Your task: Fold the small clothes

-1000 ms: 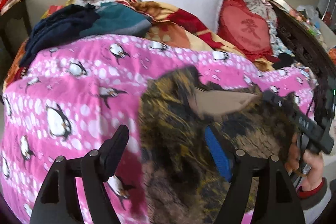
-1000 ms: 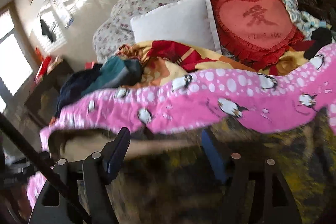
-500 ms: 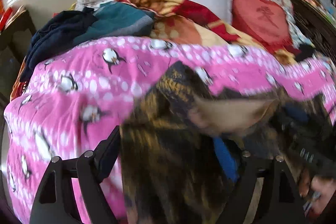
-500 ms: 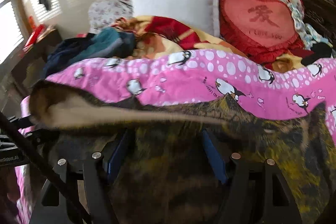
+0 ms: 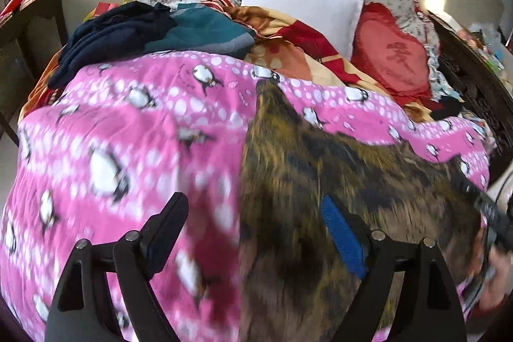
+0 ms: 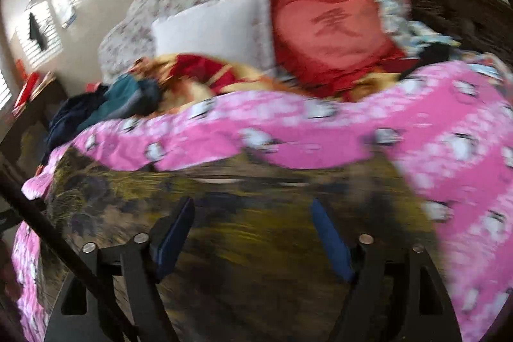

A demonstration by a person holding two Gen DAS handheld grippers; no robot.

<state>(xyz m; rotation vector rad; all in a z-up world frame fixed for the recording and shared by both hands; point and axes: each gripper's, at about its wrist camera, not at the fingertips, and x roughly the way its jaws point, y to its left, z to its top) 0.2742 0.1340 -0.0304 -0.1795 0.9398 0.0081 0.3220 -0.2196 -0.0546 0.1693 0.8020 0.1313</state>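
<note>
Garment point(image 5: 320, 188) now lies flat on the pink quilt point(image 5: 128, 124), its pale lining no longer showing. Your left tongs point(image 5: 253, 223) and right tongs point(image 6: 253, 223) gape empty; fold from 6 o'clock.

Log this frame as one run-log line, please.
stage: garment spread | brown-yellow garment flat on pink penguin blanket | left gripper open above | right gripper open above | frames blurred
</note>
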